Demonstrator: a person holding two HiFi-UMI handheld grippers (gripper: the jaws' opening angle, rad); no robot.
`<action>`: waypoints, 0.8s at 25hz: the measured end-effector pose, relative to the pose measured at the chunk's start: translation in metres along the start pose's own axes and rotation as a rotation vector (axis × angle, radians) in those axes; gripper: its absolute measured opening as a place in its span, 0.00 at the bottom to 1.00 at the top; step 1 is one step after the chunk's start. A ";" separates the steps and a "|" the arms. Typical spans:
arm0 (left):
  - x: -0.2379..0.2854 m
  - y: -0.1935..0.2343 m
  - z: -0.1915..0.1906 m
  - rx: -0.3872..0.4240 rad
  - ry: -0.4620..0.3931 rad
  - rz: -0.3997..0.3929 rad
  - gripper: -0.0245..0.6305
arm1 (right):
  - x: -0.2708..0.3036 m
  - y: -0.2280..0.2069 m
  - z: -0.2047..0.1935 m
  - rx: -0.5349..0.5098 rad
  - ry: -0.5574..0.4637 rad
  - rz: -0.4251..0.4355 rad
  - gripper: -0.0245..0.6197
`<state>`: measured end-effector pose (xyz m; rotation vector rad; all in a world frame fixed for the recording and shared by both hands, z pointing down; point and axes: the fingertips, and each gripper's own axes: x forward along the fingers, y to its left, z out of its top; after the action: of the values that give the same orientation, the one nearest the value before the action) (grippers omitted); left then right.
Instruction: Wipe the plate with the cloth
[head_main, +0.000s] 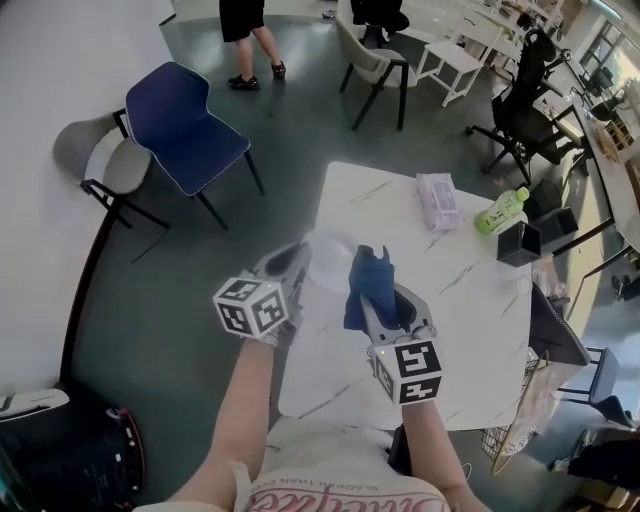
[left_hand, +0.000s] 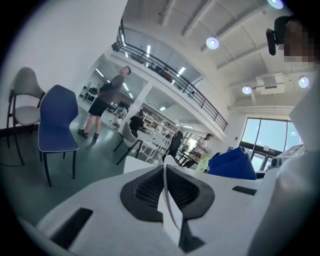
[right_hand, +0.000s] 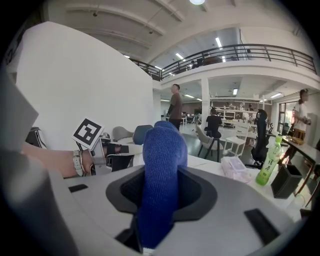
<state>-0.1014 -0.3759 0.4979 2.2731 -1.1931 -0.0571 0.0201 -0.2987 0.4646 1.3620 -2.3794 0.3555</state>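
In the head view my left gripper (head_main: 300, 262) is shut on the rim of a white plate (head_main: 330, 258), which it holds up on edge above the white table's (head_main: 470, 330) left side. The left gripper view shows the plate's thin edge (left_hand: 170, 210) pinched between the jaws of the left gripper (left_hand: 166, 172). Just to the right, my right gripper (head_main: 372, 300) is shut on a blue cloth (head_main: 368, 275) that stands up out of its jaws beside the plate. In the right gripper view the cloth (right_hand: 162, 150) fills the gap in the right gripper (right_hand: 161, 172).
On the far side of the table lie a pack of wipes (head_main: 438, 200), a green bottle (head_main: 500, 210) and a black box (head_main: 518, 243). A blue chair (head_main: 180, 130) and a grey chair (head_main: 105, 160) stand on the floor to the left. A person (head_main: 245, 40) stands further off.
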 end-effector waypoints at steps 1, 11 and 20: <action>-0.003 -0.008 0.007 0.014 -0.014 -0.005 0.06 | -0.005 0.000 0.004 0.001 -0.012 0.000 0.23; -0.035 -0.074 0.048 0.113 -0.103 -0.023 0.06 | -0.059 -0.005 0.046 0.012 -0.146 -0.028 0.23; -0.059 -0.124 0.056 0.171 -0.160 -0.043 0.06 | -0.093 0.023 0.095 -0.061 -0.274 0.016 0.23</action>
<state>-0.0604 -0.3017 0.3757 2.4826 -1.2730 -0.1617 0.0249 -0.2535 0.3375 1.4437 -2.5976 0.1039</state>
